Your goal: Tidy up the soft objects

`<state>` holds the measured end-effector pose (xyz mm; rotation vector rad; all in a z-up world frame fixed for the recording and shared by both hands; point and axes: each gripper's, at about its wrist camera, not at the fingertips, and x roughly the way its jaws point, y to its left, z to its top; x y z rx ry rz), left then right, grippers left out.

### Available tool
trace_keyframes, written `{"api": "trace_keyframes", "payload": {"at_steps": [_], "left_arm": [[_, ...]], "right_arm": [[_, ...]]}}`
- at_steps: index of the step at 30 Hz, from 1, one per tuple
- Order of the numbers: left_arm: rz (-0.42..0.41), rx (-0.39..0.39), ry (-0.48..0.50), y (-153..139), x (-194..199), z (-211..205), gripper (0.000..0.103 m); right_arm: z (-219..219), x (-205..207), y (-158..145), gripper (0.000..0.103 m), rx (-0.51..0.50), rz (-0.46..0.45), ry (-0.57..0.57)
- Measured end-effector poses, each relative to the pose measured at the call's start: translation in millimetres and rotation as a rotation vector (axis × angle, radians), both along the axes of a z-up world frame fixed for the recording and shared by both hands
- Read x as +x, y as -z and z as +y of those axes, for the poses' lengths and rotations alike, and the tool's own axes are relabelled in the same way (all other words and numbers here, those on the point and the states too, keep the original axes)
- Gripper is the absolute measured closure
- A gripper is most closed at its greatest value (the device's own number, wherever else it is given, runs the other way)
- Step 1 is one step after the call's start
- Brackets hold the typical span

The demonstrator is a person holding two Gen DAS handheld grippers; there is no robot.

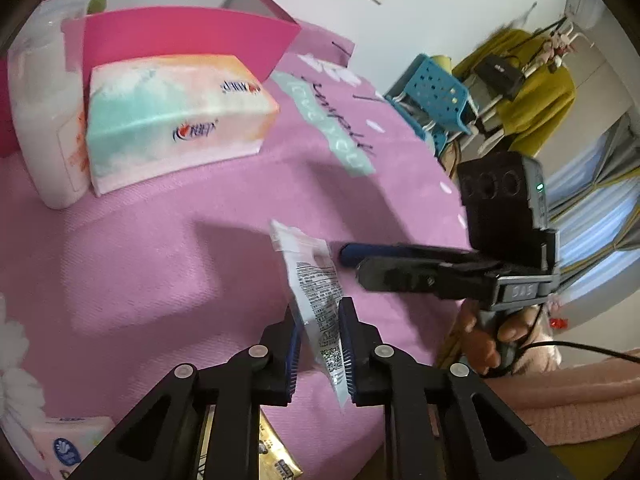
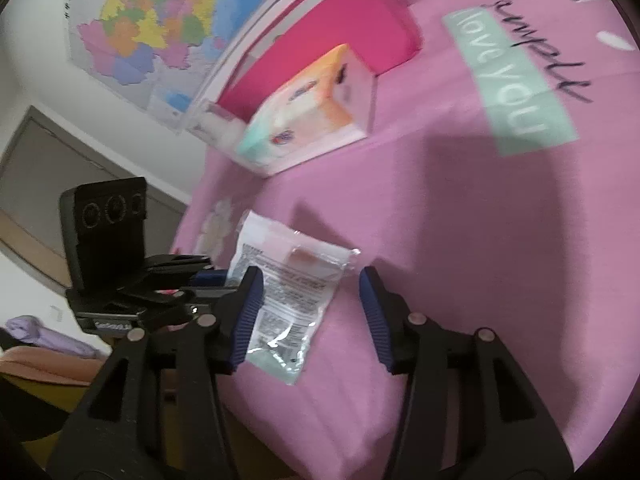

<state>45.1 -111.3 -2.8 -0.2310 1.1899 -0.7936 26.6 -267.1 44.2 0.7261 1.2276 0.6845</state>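
A clear plastic packet [image 1: 316, 280] with printed text stands upright over the pink bedsheet [image 1: 160, 260], pinched at its lower end between the blue pads of my left gripper [image 1: 318, 312], which is shut on it. My right gripper [image 1: 352, 264] comes in from the right, its fingertips just beside the packet's upper part. In the right wrist view the packet [image 2: 280, 288] lies between the wide-apart fingers of my right gripper [image 2: 311, 280], which is open and not pressing it. My left gripper [image 2: 216, 276] holds the packet's left end there.
A pastel tissue pack [image 1: 172, 116] lies against an open pink box [image 1: 180, 36], with a white soft bag [image 1: 44, 120] to its left. A small tissue pack [image 1: 68, 446] and a gold packet [image 1: 276, 456] lie near the left gripper. A blue basket [image 1: 432, 92] stands beyond the bed edge.
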Motion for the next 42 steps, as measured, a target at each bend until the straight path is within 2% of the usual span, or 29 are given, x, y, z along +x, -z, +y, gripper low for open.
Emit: {"api": "trace_keyframes", "payload": {"at_steps": [6,11,12,13,19,21,23,24,27,29,31,32,37,39,41,42], "left_arm": [[0.0,-0.088,-0.008,-9.0,0.0,18.0,0.091],[-0.022,-0.073,0.028,-12.9,-2.2,17.4,0.091],[-0.025,-0.067,0.035,-13.6,-1.4,17.0,0.091],[-0.032,-0.065,0.041,-14.3,-1.9,16.9,0.091],[-0.082,-0.03,0.115,-22.4,0.7,8.6,0.091],[-0.09,0.0,0.124,-22.2,2.9,6.8,0.091],[-0.075,0.015,0.113,-17.8,7.8,9.3,0.089],[-0.063,0.019,0.1,-15.5,10.6,11.7,0.084],[-0.025,0.015,0.065,-8.9,16.9,18.8,0.075],[-0.005,0.005,0.053,-6.6,19.0,22.1,0.071],[0.003,0.004,0.05,-4.3,19.1,23.3,0.056],[0.01,0.004,0.05,-2.9,18.5,23.4,0.052],[0.045,0.016,0.087,7.6,12.0,14.5,0.05],[0.067,0.014,0.095,14.0,12.4,10.6,0.05],[0.052,0.016,0.086,13.4,12.5,6.9,0.05],[0.048,0.019,0.077,12.8,12.4,5.8,0.054]], "right_arm": [[3.0,8.7,5.7,0.051,0.064,0.002,0.011],[13.5,20.9,-0.3,0.045,0.056,-0.06,-0.04],[17.2,24.7,-4.5,0.045,0.066,-0.089,-0.07],[21.0,28.8,-6.2,0.04,0.061,-0.11,-0.095],[48.2,38.8,-24.8,0.041,0.041,-0.235,-0.327],[49.5,39.2,-26.8,0.051,0.011,-0.255,-0.351],[44.6,37.9,-26.4,0.073,-0.028,-0.257,-0.359],[41.4,35.9,-25.2,0.092,-0.043,-0.252,-0.351],[34.2,25.1,-21.9,0.098,-0.054,-0.248,-0.328],[28.1,21.3,-20.4,0.099,-0.043,-0.239,-0.301],[19.7,20.1,-15.7,0.099,-0.027,-0.214,-0.246],[14.0,19.3,-12.5,0.099,-0.023,-0.199,-0.207],[-2.9,18.2,-1.1,0.099,-0.016,-0.119,-0.086],[-3.5,17.6,-1.8,0.099,-0.009,-0.111,-0.073],[-4.8,15.8,-3.6,0.099,-0.007,-0.105,-0.061],[-4.2,15.7,-3.1,0.099,-0.008,-0.098,-0.057]]}}
